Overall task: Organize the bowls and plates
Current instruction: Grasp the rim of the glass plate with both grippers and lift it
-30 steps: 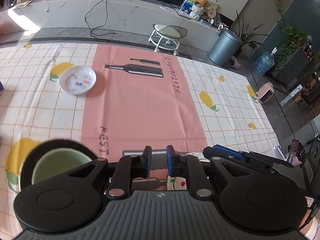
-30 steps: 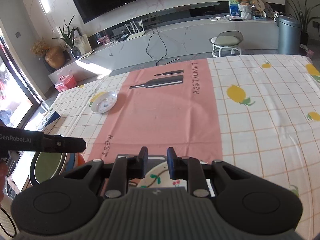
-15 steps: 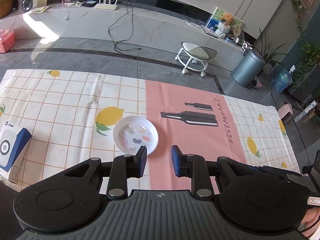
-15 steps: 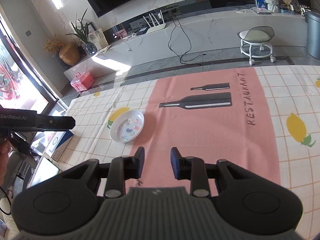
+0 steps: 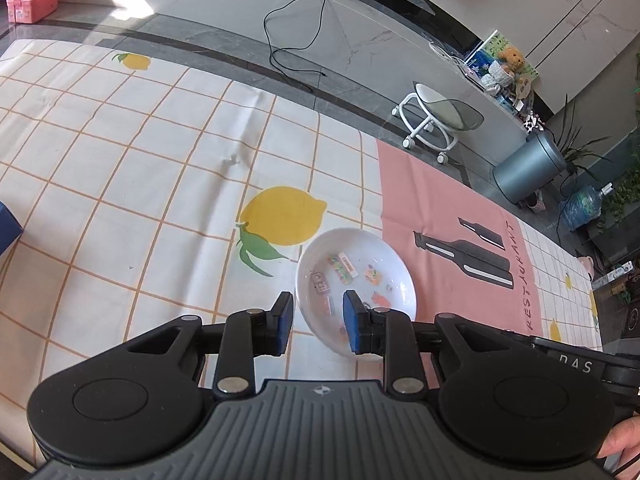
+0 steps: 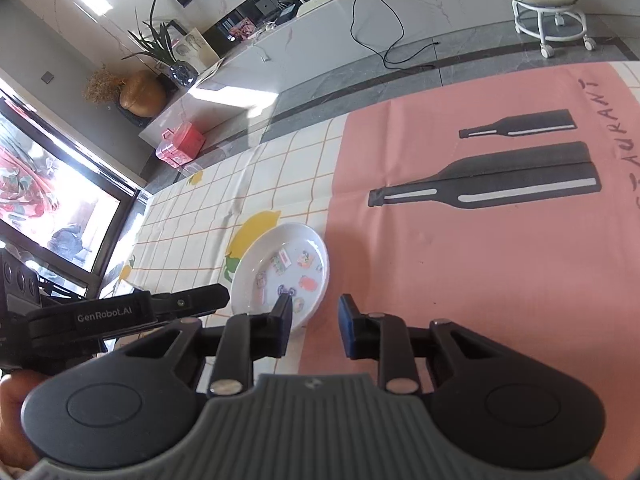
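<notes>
A white bowl with small coloured pictures inside sits on the tablecloth at the left edge of the pink runner; it also shows in the right wrist view. My left gripper is open and empty, its jaws straddling the bowl's near-left rim, the right finger over the inside. My right gripper is open and empty, just in front of the bowl's near-right rim, its left finger overlapping the rim. The left gripper's body shows at the left of the right wrist view.
A checked tablecloth with lemon prints and a pink runner with bottle prints cover the table. A dark blue box corner lies at the far left. Beyond the table's far edge are a stool and floor cables.
Both grippers have moved forward and down to the white bowl, which now lies right at their fingertips. The green bowl and the patterned plate seen earlier are out of view.
</notes>
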